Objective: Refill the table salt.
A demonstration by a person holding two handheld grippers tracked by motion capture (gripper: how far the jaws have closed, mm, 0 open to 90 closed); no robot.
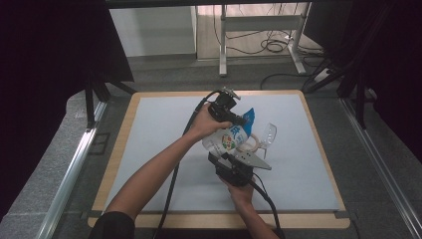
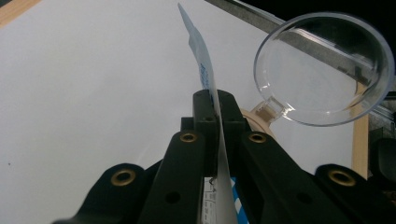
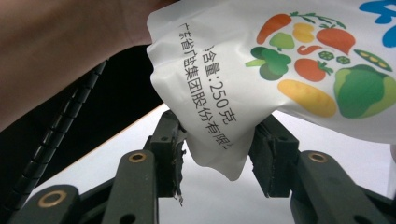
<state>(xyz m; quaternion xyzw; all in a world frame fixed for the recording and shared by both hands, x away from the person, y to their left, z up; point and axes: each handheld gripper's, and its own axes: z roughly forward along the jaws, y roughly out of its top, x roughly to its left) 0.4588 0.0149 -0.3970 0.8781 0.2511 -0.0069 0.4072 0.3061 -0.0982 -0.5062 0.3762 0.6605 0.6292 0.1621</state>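
We pinch the pouch (image 1: 233, 135) top in the left gripper (image 2: 217, 109) above the table (image 1: 164, 129); the right gripper's (image 3: 219, 149) fingers gape around its corner. Tilting could spill past the glass (image 2: 322, 70).

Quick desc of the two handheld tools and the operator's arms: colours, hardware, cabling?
Both tools, left and right, are black, with two matte black jaws carrying brass-ringed screw holes. The right one carries a grey three-cornered plate. A black cable trails from each. Forearms bare; a dark sleeve starts near the left elbow.
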